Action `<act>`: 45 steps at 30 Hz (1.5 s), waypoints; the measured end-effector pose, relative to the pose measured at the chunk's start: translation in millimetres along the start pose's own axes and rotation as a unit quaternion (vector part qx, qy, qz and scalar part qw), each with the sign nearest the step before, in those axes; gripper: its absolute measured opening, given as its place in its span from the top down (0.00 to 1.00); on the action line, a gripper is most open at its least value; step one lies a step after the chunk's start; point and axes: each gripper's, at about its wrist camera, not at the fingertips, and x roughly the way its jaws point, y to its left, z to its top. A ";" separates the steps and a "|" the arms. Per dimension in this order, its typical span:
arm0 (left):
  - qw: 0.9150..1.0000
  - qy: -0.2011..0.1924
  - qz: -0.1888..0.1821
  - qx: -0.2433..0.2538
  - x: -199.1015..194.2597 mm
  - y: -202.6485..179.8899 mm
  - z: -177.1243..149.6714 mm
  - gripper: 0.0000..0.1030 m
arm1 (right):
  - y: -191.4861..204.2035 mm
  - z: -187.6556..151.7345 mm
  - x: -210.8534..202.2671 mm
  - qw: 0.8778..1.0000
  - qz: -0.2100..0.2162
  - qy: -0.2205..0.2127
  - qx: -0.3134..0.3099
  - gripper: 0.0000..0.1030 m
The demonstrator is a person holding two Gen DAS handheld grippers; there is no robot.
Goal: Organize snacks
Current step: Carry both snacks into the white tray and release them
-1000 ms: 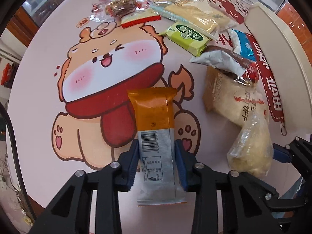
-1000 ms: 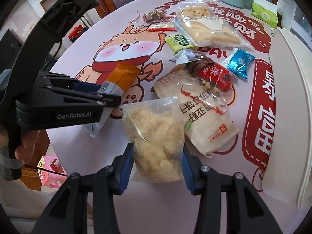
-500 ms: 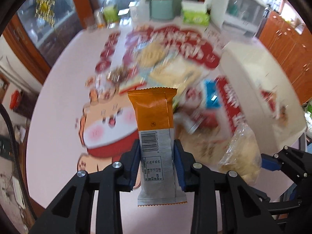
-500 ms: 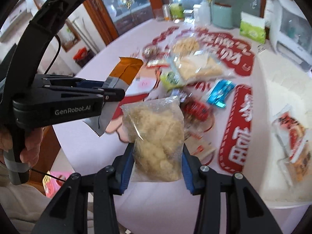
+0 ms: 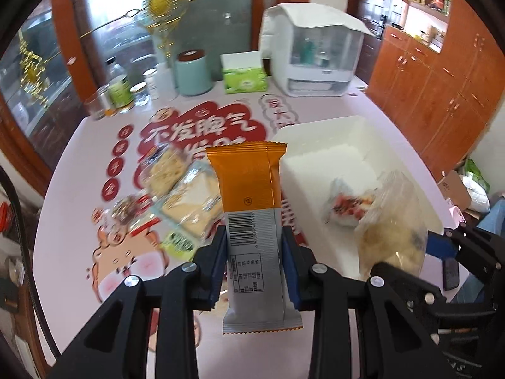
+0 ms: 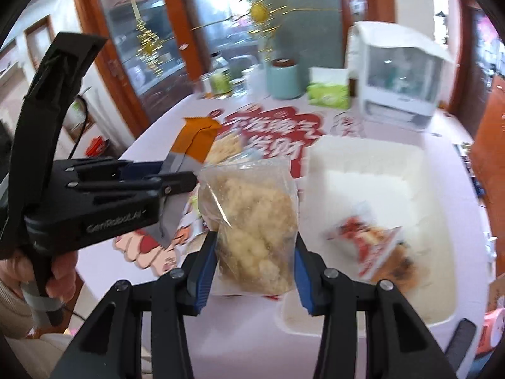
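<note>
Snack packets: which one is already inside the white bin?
The red-and-white packet lying on the floor of the white bin. The others are on the table or held in the grippers.

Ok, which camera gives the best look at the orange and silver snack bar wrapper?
The left wrist view. The orange and silver bar faces the camera flat, barcode and label showing, clamped in the left gripper. The right wrist view shows the same bar only edge-on and blurred, partly hidden by that gripper's fingers.
</note>
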 end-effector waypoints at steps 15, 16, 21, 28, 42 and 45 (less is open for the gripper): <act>0.998 0.001 -0.007 0.056 57.9 -75.0 73.8 0.69 | -87.3 -14.2 24.6 0.991 -0.100 0.041 0.084 0.56; 0.998 0.004 -0.007 0.059 63.7 -79.4 77.0 0.68 | -92.0 -14.9 25.8 0.990 -0.102 0.043 0.088 0.56; 0.997 0.016 -0.002 0.080 89.0 -100.3 86.4 0.58 | -105.4 -16.3 27.9 0.987 -0.111 0.050 0.109 0.54; 0.994 0.034 0.020 0.106 102.6 -115.0 74.6 0.09 | -106.4 -18.9 21.7 0.987 -0.120 0.042 0.103 0.45; 0.995 0.041 0.019 0.094 82.7 -94.3 45.1 0.09 | -100.6 -25.9 22.0 0.985 -0.116 0.054 0.114 0.44; 0.995 0.032 0.022 0.097 71.5 -88.3 40.3 0.09 | -95.2 -25.8 18.4 0.985 -0.122 0.052 0.113 0.44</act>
